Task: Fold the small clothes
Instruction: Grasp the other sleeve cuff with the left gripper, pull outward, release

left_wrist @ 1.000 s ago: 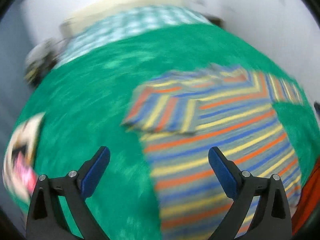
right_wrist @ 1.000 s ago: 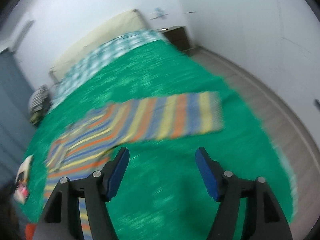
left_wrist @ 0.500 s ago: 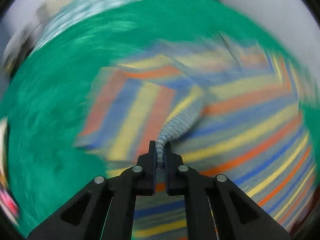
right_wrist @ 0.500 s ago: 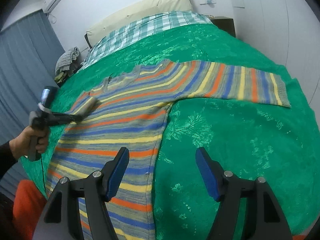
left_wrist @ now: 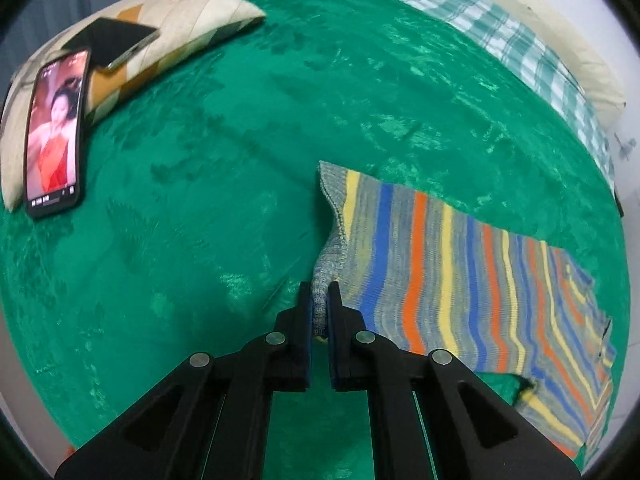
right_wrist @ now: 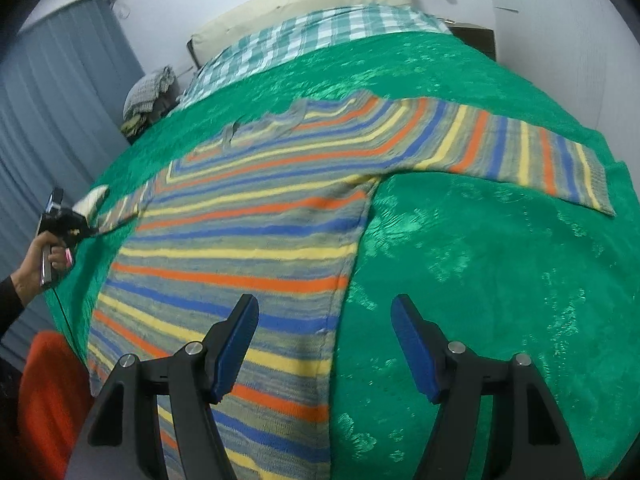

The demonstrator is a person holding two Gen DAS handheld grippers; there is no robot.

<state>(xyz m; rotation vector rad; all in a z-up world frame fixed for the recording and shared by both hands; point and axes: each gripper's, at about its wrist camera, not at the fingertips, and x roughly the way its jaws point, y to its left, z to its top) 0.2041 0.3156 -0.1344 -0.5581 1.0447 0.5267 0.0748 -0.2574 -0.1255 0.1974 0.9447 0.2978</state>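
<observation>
A striped knit sweater in orange, blue, yellow and grey lies spread flat on a green bedspread. My left gripper is shut on the grey cuff of the sweater's left sleeve and holds it stretched out to the side. The left gripper also shows far left in the right wrist view. My right gripper is open and empty, hovering over the sweater's lower right edge. The right sleeve lies extended flat.
A patterned pillow carries a dark phone, and a lit phone lies at the left. A plaid sheet and cream headboard lie beyond. An orange object is at the bed's near-left corner.
My left gripper shut on the folded-in sleeve cuff and pulled the sleeve outward to the left, unfolding it. My right gripper stayed open and came nearer the sweater's lower right edge.
</observation>
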